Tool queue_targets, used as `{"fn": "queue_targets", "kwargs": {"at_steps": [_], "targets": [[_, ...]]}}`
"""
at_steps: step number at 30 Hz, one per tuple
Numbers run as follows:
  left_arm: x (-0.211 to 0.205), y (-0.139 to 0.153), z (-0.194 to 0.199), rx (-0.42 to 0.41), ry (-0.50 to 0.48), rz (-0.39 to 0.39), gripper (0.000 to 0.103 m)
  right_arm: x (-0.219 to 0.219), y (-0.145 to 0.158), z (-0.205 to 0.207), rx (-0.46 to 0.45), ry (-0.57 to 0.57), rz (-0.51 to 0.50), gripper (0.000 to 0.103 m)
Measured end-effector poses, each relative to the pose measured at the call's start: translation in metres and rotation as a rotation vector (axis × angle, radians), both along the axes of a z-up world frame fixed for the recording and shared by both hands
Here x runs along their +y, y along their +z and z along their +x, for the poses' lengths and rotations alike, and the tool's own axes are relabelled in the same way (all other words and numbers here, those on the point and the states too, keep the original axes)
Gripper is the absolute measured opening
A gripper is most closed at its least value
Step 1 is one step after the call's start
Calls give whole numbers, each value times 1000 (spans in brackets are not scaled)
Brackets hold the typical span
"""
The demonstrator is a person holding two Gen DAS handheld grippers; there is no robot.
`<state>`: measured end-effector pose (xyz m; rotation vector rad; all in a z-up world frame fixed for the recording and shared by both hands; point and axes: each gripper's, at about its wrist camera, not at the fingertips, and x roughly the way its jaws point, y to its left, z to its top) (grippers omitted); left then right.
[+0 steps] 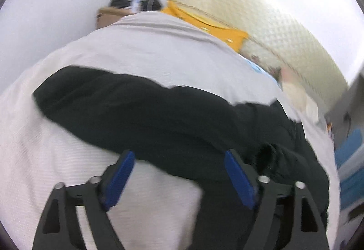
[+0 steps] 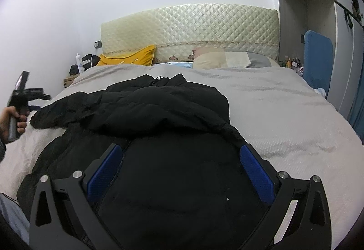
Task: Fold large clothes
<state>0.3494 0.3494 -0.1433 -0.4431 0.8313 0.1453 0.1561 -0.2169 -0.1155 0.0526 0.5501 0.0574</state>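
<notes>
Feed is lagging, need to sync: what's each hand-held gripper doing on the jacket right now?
Left hand-held gripper: open, holding nothing, above the black jacket.
Right hand-held gripper: open, holding nothing, over the jacket.

Left gripper [image 1: 179,154] spread wide, empty, above the black puffy jacket [image 2: 159,113]; right gripper [image 2: 180,150] gapes over it too.

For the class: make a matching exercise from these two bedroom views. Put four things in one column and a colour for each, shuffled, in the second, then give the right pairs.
Things
1. jacket spread on the bed
2. cushion by the headboard
3. bedspread
4. gripper pads

Colours
A. blue
B. pale grey
C. black
D. yellow

Pairs: 1-C, 2-D, 3-B, 4-A
</notes>
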Motion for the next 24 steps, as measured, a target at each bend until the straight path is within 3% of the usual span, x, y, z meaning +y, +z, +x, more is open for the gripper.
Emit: {"fn": "queue_targets", "kwargs": {"at_steps": [3, 5, 12, 15, 17, 20, 24], "targets": [[44, -8, -14, -10, 82, -30, 89, 4, -2, 0, 15, 0, -8, 103], [73, -23, -21, 1, 119, -106, 92, 8, -2, 2, 29, 3, -13, 103], [152, -103, -37, 69, 197, -307, 92, 25, -3, 7, 44, -3, -28, 103], [184, -136, -41, 10, 229, -450, 92, 29, -7, 15, 69, -23, -27, 103], [196, -147, -38, -43, 231, -500, 92, 31, -9, 20, 87, -35, -15, 103], [208, -152, -24, -117, 208, -516, 92, 37, -9, 27, 90, -47, -5, 103], [221, -152, 8, -136, 202, -476, 92, 49, -12, 39, 83, -69, -56, 103]]}}
